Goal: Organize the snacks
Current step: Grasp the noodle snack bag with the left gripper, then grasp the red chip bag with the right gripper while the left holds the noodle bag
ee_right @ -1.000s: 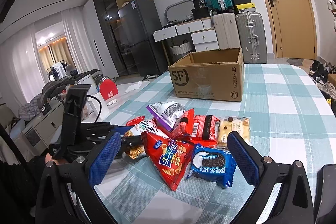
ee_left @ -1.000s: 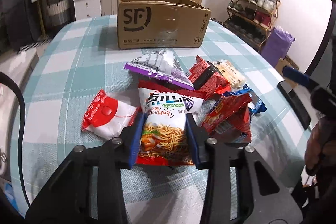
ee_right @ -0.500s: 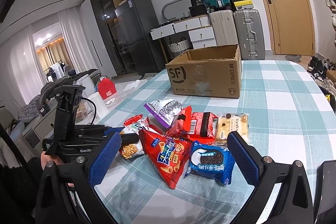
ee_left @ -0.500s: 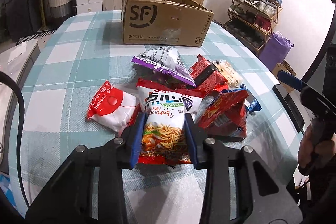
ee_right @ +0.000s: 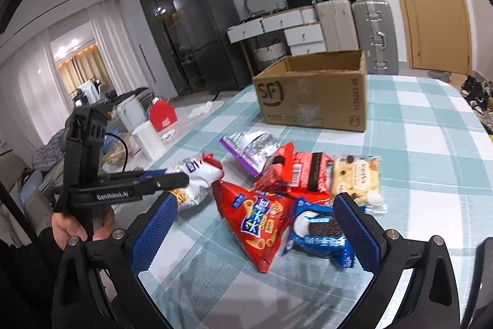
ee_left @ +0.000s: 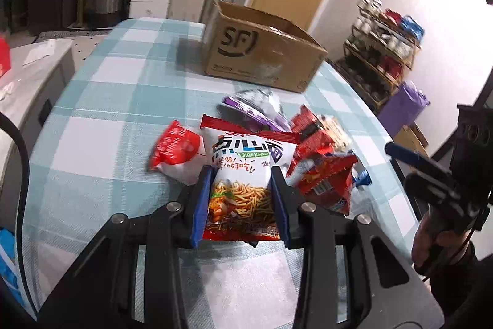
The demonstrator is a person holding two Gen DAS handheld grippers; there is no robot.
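Red-and-white noodle snack bag [ee_left: 243,184] sits clamped between left tongs [ee_left: 242,199].

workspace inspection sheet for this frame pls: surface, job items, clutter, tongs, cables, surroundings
Surface: table with teal checked cloth, level, no spills seen.
Job's things: open cardboard box at the far side; loose snack pile in front of it, including a noodle snack bag, red cracker bag, blue cookie pack, purple-edged bag.
Clutter: nothing seen on the table besides the snacks.
Tongs: left tongs shut on the noodle snack bag; right tongs open over the pile, holding nothing.
Cables: black cable at the left edge.
Surroundings: suitcases, drawers, shoe rack, door.
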